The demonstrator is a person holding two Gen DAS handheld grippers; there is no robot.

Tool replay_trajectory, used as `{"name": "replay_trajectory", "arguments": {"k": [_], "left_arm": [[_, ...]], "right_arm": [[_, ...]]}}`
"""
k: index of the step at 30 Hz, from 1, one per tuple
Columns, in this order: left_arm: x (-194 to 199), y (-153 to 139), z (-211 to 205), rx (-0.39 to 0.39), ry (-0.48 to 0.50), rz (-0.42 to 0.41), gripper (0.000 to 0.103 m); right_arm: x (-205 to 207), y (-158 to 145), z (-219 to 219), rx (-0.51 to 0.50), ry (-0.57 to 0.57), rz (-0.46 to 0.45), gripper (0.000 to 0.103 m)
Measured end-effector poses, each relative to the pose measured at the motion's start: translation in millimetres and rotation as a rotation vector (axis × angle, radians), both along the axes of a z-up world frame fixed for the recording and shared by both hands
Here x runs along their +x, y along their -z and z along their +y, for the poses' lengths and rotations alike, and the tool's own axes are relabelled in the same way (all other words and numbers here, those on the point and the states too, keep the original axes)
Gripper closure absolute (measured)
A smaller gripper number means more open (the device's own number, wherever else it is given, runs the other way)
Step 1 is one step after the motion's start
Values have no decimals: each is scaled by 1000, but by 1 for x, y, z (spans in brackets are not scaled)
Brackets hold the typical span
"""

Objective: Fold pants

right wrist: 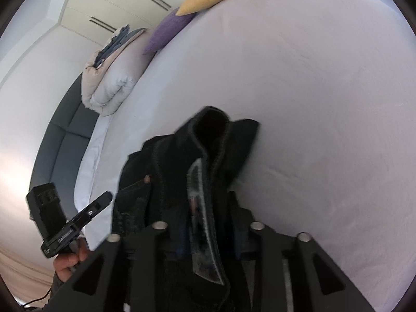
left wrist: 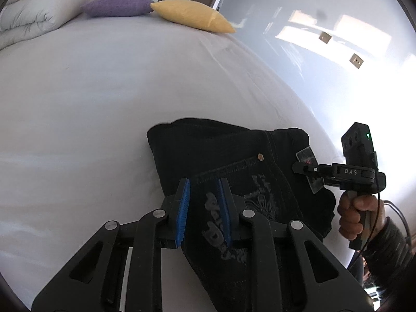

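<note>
Black jeans (left wrist: 234,156) with a grey printed back pocket, a rivet and a grey waist patch are held over the white bed (left wrist: 104,104). My left gripper (left wrist: 204,184) has blue pads; its jaws stand close on a fold of the jeans at the pocket. My right gripper (left wrist: 299,167) grips the waistband at the patch, seen from the side. In the right wrist view the jeans (right wrist: 208,156) bunch up between the fingers of the right gripper (right wrist: 205,208), which is shut on them. The left gripper (right wrist: 106,197) shows at lower left.
A purple cushion (left wrist: 117,5) and a yellow cushion (left wrist: 192,15) lie at the bed's far end. A folded white duvet (left wrist: 28,18) sits beside them. A grey headboard (right wrist: 65,150) and a white wall (left wrist: 325,39) border the bed.
</note>
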State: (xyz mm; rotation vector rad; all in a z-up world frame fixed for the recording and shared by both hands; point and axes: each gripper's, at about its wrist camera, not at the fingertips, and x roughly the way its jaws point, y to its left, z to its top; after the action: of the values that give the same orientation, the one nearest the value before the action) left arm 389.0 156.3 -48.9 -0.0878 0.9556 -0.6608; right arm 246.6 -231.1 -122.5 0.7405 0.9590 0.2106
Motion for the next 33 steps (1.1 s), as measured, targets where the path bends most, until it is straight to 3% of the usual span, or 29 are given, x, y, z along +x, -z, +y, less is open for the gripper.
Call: {"name": "replay_trajectory", "arguments": {"k": [6, 10, 11, 13, 14, 15, 16, 17, 19, 21, 23, 28, 31, 33], "left_arm": [[-26, -2, -11, -10, 8, -7, 82], [-47, -7, -3, -26, 7, -20, 82], [-53, -11, -3, -34, 6, -27, 82], [-70, -24, 0, -26, -7, -81, 78], [-81, -33, 3, -10, -27, -132, 64], [-91, -41, 6, 4, -49, -182, 28], [-105, -50, 12, 21, -78, -247, 13], [-124, -65, 15, 39, -121, -364, 4], [-154, -84, 14, 58, -141, -524, 2], [-184, -103, 10, 96, -145, -646, 0], [-210, -116, 4, 136, -154, -719, 0], [-254, -140, 1, 188, -247, -760, 0], [-288, -150, 9, 236, -329, -826, 0], [-300, -156, 15, 231, -343, -817, 0]], "right_arm": [[-16, -4, 12, -50, 34, 11, 78], [-21, 5, 3, 14, 58, 10, 74], [-22, 3, 3, 16, 63, 7, 71], [-36, -13, 4, -34, 112, 4, 43], [-46, -27, 7, -75, 142, -29, 36], [-59, -44, 12, -137, 171, -82, 32], [-75, -64, 19, -209, 192, -138, 30], [-87, -78, 25, -258, 204, -177, 27], [-122, -108, 41, -362, 248, -263, 11], [-152, -129, 56, -452, 292, -332, 2], [-182, -145, 72, -536, 324, -397, 0], [-237, -178, 107, -666, 373, -525, 0], [-269, -198, 121, -712, 411, -612, 0], [-284, -213, 129, -735, 428, -663, 0]]}}
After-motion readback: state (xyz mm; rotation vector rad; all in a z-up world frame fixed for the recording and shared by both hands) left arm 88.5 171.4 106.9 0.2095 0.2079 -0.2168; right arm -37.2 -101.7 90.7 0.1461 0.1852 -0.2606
